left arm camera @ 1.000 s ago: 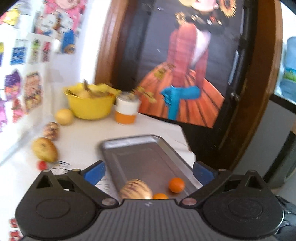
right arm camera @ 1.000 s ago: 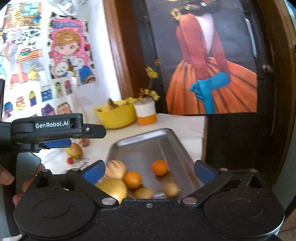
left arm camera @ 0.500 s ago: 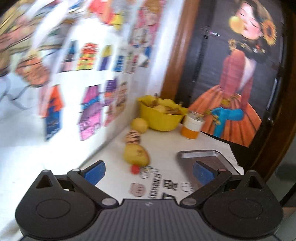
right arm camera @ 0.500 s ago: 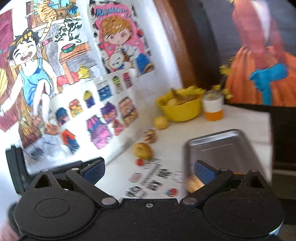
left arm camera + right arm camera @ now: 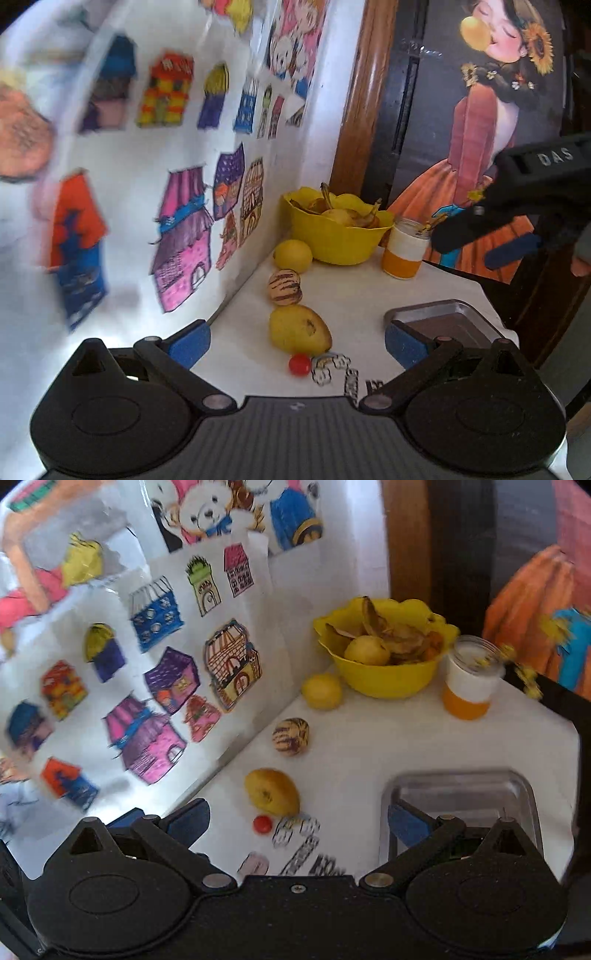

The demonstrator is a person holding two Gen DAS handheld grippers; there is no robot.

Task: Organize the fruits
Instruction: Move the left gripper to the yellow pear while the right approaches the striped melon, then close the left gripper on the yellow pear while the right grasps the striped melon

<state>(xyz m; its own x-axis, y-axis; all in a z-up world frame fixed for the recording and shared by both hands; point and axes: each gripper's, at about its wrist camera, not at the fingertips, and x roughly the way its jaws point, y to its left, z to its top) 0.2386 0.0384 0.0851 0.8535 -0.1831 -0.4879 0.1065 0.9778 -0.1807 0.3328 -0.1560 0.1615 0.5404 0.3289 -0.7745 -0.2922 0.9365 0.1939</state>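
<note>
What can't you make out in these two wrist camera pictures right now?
- Metal tray: its near part is hidden behind the gripper body in both views, so any contents cannot be seen.
- Yellow bowl: what lies under the peels is hidden by its wall.
- Wall drawings: at the left edge of the left wrist view, motion blur smears them.
- Table stickers: blurred, partly cut off by the right gripper, so unreadable.

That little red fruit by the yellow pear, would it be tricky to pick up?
Probably. The red fruit looks round and smooth, so it may roll if nudged. It is far smaller than the pear beside it, so the wide-open left gripper would have to close nearly fully. It may squash easily.
</note>
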